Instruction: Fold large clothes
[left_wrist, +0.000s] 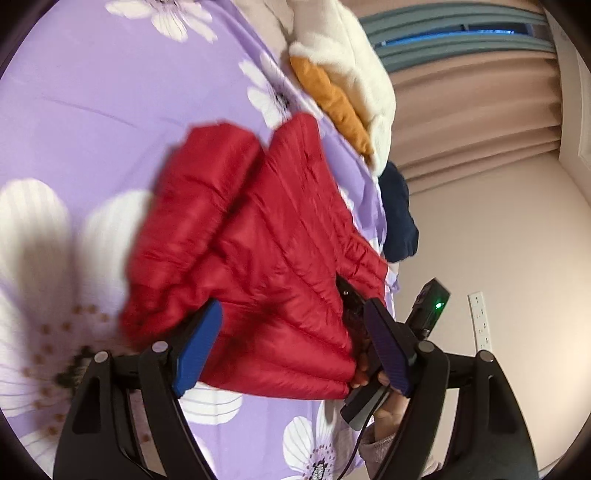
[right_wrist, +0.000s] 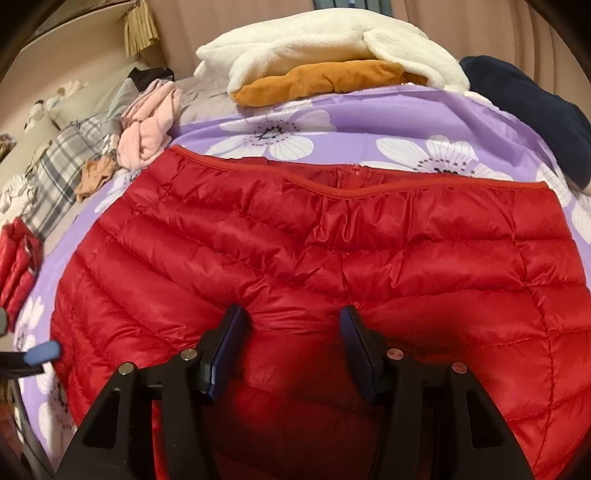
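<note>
One bed (right_wrist: 354, 110) under a smooth purple floral sheet carries one red quilted puffer jacket (right_wrist: 295, 258), hem toward the far edge, bare sheet beyond it. At that edge lie three soft piles: cream fleece (right_wrist: 314, 40), ochre (right_wrist: 325, 81), navy (right_wrist: 535, 107). Left gripper (left_wrist: 291, 347) is spread over a jacket fold; right gripper (right_wrist: 293, 332) is half-spread, grip unclear.

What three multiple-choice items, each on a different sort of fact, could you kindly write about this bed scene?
1. Where does the orange garment lie?
A) under the white fleece
B) inside a drawer
C) on the floor

2. What colour is the bedsheet?
A) green
B) purple with white flowers
C) plain grey

3. How is the pink garment lying?
A) on a hanger
B) neatly folded
C) crumpled in a heap

Key: 1 A, the fleece drapes over it; 2 B, flowers show around the red down jacket; 3 C, it is loosely bunched.
</note>
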